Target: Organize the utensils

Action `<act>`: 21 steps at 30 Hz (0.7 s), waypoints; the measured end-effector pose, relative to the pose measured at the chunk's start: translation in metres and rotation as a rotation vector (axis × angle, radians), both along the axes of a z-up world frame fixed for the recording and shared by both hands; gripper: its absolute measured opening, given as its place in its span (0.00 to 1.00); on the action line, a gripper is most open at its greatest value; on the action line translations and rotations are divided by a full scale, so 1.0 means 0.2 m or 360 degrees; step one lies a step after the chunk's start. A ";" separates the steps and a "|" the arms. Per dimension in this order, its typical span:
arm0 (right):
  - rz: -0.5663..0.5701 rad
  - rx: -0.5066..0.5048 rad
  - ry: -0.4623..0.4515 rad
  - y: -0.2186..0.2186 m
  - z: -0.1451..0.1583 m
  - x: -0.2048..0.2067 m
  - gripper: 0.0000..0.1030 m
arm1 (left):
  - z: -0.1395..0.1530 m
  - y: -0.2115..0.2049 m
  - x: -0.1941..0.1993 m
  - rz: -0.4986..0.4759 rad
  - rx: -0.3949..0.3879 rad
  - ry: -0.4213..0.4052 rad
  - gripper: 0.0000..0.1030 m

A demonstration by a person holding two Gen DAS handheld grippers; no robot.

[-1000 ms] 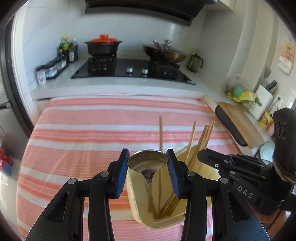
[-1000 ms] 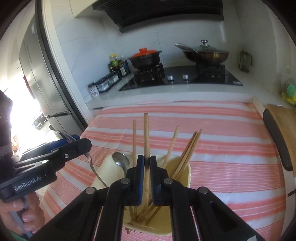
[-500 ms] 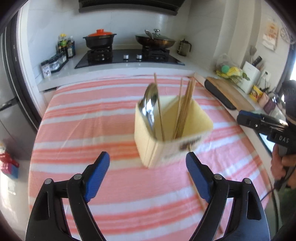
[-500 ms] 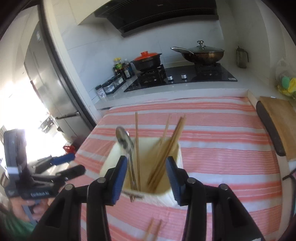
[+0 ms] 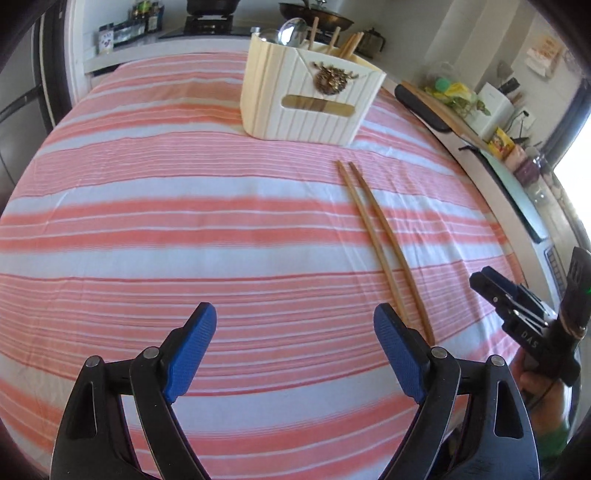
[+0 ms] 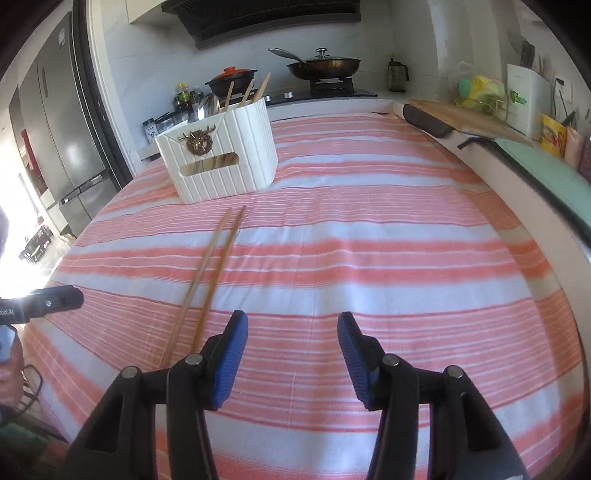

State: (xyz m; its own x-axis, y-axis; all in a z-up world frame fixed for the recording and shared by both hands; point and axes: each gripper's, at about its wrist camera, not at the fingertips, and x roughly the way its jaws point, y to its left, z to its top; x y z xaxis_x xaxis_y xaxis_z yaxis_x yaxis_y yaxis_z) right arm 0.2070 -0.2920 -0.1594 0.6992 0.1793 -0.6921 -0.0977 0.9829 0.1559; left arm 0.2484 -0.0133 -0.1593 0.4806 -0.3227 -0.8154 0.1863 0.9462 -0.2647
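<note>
A cream ribbed utensil holder (image 5: 310,99) stands on the striped cloth at the far side; it also shows in the right wrist view (image 6: 221,158). It holds a metal spoon (image 5: 291,29) and several wooden chopsticks (image 6: 247,92). Two chopsticks (image 5: 380,240) lie side by side on the cloth in front of it; they also show in the right wrist view (image 6: 207,277). My left gripper (image 5: 295,347) is open and empty, low over the cloth, near the chopsticks' near ends. My right gripper (image 6: 291,350) is open and empty, just right of the chopsticks.
The table carries a pink and white striped cloth (image 5: 184,221). A stove with a pot and pan (image 6: 321,66) stands behind. A wooden cutting board (image 6: 461,118) and counter clutter lie along the right edge. A fridge (image 6: 62,129) stands at the left.
Both grippers let go of the spoon and the chopstick, opened wide and drew back and down from the holder. The two chopsticks on the cloth are now in full view.
</note>
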 end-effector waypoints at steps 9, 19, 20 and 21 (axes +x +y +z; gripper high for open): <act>0.0062 -0.0018 0.0020 0.05 -0.04 -0.03 0.50 | 0.01 -0.16 0.05 -0.0007 0.0044 -0.0048 0.86; 0.0154 0.0033 0.0051 0.13 -0.03 -0.05 0.50 | -0.10 -0.41 0.28 -0.0022 0.0212 -0.0100 0.81; 0.0149 0.0028 0.0054 0.12 -0.03 -0.06 0.50 | -0.12 -0.43 0.29 -0.0023 0.0252 -0.0099 0.80; 0.0144 0.0021 0.0055 0.11 -0.03 -0.07 0.50 | -0.14 -0.45 0.31 -0.0030 0.0280 -0.0092 0.77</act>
State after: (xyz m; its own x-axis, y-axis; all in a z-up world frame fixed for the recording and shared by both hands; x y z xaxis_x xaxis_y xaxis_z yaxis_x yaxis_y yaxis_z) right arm 0.1932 -0.2698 -0.1644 0.6553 0.2499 -0.7129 -0.1806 0.9681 0.1734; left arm 0.3097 -0.1037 -0.1873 0.5235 -0.1873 -0.8312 0.2148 0.9730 -0.0840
